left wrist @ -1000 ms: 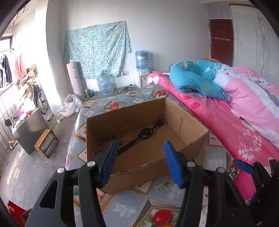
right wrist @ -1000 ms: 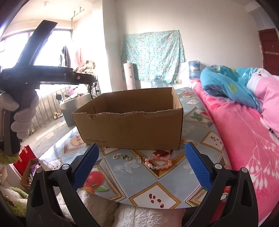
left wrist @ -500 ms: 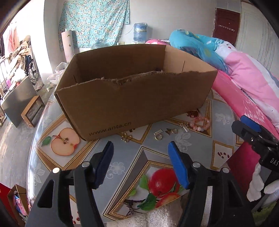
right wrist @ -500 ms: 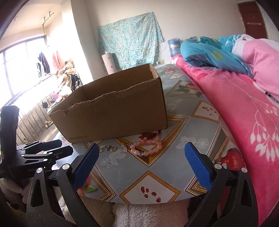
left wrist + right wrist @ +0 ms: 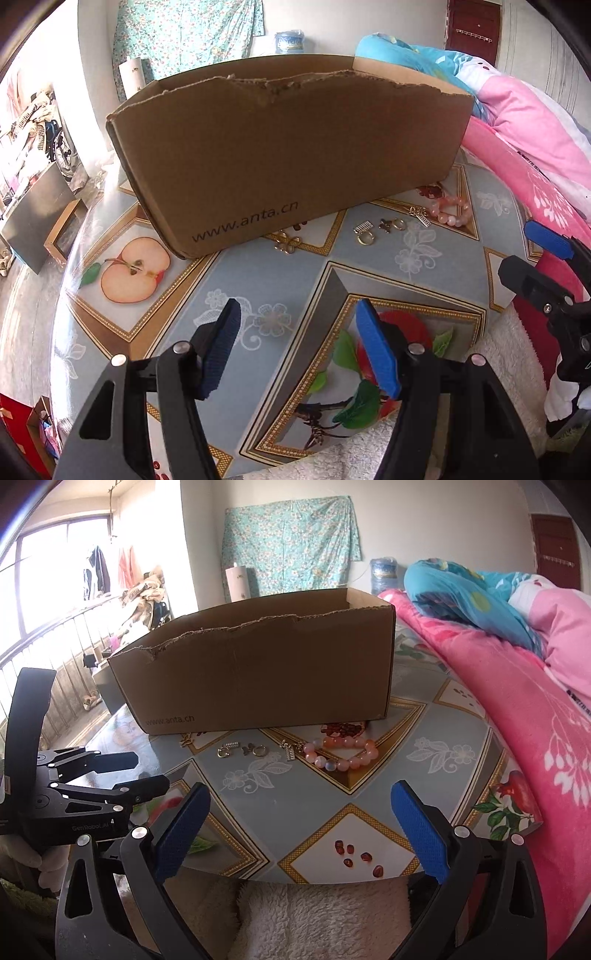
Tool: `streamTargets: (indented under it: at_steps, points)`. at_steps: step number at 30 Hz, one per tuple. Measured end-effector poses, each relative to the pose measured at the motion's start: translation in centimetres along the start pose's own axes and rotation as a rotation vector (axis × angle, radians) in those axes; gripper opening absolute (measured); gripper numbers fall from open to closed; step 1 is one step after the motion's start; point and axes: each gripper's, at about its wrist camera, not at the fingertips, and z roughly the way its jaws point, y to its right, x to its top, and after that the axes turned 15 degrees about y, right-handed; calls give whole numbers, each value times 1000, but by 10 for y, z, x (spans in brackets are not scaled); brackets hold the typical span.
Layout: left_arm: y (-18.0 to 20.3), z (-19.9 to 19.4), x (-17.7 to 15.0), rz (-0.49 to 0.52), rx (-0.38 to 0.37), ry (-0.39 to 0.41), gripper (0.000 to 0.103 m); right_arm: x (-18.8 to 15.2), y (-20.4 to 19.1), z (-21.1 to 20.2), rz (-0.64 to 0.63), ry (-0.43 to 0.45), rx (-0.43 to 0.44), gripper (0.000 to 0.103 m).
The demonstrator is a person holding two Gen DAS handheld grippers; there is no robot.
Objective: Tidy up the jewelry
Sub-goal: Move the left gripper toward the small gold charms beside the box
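left wrist view: the left gripper (image 5: pixel 297 345) has dropped from above the cardboard box (image 5: pixel 288 147) to just over the tabletop (image 5: pixel 258 273) near its front edge. a second ago this view looked down into the box, where a dark watch lay; now only the box's outer front wall shows. its tongs have just been opening a bit & stand spread, nothing btwn them.

right wrist view: the right gripper (image 5: pixel 301 823) has tipped down slightly, also over the front edge; tongs spread wide, empty. the left tool shows at this view's left edge, held in a white-gloved hand (image 5: pixel 33 860).

jewelry still out on the tabletop, in a loose row just in front of the box's front wall: a pink bead bracelet (image 5: pixel 341 755) toward the box's right corner, a small charm (image 5: pixel 290 753) beside it, small rings & clasps (image 5: pixel 243 750) toward the middle, a gold piece (image 5: pixel 286 243) right by the wall.

judgement: looks like the left tool is back from a drop-off & lining up for the next pick. several pieces left, so the task is only partly done.
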Motion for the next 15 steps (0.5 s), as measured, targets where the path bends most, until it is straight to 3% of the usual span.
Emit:
streamTargets:
  at_steps: [15]
  points:
    - [-5,0,-7,11,-6,11,63,3,-19,3,-22,6,-1,93]
